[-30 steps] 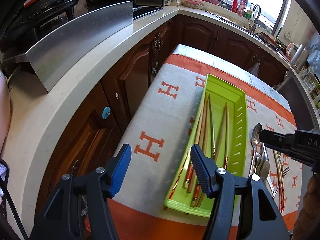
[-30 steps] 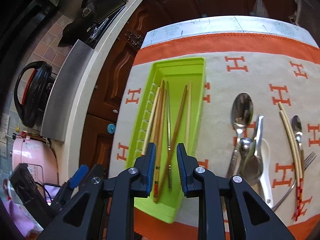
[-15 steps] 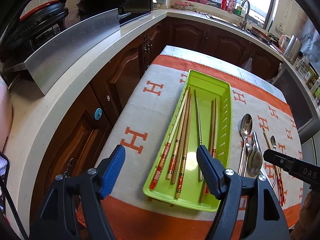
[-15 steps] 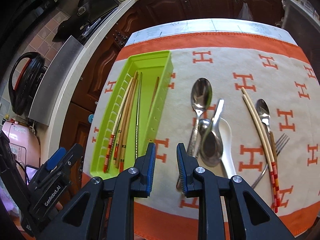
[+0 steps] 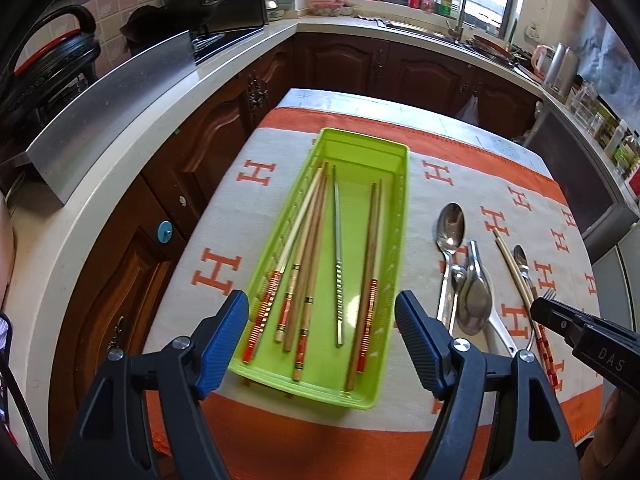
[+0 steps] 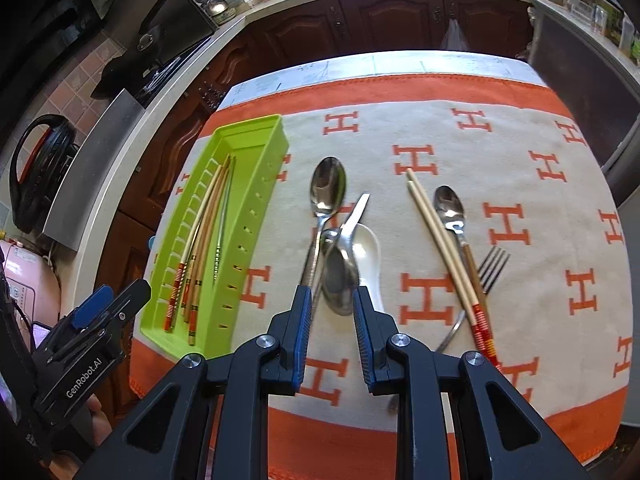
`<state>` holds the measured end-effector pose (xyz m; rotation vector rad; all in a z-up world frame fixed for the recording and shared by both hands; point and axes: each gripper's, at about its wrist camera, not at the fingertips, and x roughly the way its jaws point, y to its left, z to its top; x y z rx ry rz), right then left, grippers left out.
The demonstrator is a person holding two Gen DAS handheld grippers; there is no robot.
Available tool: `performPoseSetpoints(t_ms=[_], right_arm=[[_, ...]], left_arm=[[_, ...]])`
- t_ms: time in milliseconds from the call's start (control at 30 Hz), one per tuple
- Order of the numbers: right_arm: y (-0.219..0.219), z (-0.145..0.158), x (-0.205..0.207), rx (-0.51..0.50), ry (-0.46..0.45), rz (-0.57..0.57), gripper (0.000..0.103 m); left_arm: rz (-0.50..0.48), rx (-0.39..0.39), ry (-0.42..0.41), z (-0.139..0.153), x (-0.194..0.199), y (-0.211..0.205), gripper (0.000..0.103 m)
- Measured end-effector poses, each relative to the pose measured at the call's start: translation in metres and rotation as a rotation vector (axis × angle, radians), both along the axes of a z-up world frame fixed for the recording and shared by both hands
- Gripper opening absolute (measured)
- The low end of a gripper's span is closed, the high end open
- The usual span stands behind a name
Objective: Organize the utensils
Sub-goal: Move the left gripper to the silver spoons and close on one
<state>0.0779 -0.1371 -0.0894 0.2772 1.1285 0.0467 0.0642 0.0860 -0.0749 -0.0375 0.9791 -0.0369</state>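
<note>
A lime green tray point(image 5: 362, 150) point(image 6: 256, 184) lies on the left of the cloth and holds several chopsticks point(image 5: 308, 256) point(image 6: 204, 232). Right of it lie a large metal spoon point(image 6: 328, 188) point(image 5: 450, 228), a pile of metal spoons on a white ceramic spoon point(image 6: 370, 252) point(image 5: 474, 300), a pair of chopsticks point(image 6: 444, 244) point(image 5: 516, 276), a small spoon point(image 6: 450, 206) and a fork point(image 6: 490, 266). My left gripper point(image 5: 322, 332) is open and empty over the tray's near end. My right gripper point(image 6: 329, 312) is partly open and empty, above the spoon pile.
The table carries a beige and orange cloth point(image 6: 520, 184) with H marks. A white counter point(image 5: 132, 152) with dark wooden cabinets runs along the left and the back. A steel splash guard point(image 5: 116, 108) and a black cooker point(image 5: 48, 60) stand on it.
My right gripper has moved right, from over the tray to over the spoon pile, and has opened slightly. My left gripper has swung right and now frames the tray's near end.
</note>
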Motion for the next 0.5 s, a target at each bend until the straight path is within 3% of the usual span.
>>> performPoseSetpoints(t_ms=[500], right_arm=[[-0.041,-0.014,-0.016,-0.018,-0.007,-0.057,0.022]], left_arm=[[-0.108,0.047,-0.016,-0.001,-0.012,-0.055,0.079]])
